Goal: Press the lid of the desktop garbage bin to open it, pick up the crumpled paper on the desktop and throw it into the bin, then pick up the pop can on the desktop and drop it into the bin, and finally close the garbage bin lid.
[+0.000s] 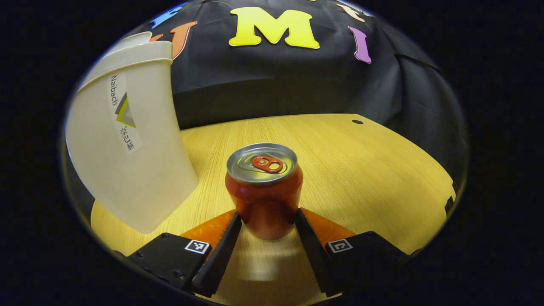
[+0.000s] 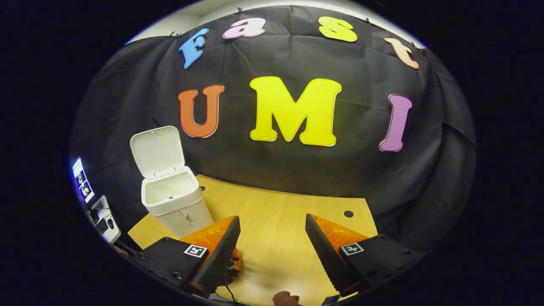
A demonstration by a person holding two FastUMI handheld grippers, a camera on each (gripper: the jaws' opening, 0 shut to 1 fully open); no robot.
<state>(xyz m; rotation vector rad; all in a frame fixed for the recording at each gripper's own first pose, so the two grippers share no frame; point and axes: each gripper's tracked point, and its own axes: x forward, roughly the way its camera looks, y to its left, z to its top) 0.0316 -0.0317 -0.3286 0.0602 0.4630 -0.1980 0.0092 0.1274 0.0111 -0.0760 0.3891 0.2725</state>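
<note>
Red pop can (image 1: 264,193) stands upright on our light wood desk (image 1: 361,170), sitting between the left tongs (image 1: 267,221), whose two fingers press its lower sides, so we have it gripped. White garbage bin (image 1: 127,144) stands just left of the can in the left gripper view; in the right gripper view we see its lid (image 2: 158,151) swung up and open. Right tongs (image 2: 272,238) hang wide apart above the desk, holding nothing.
</note>
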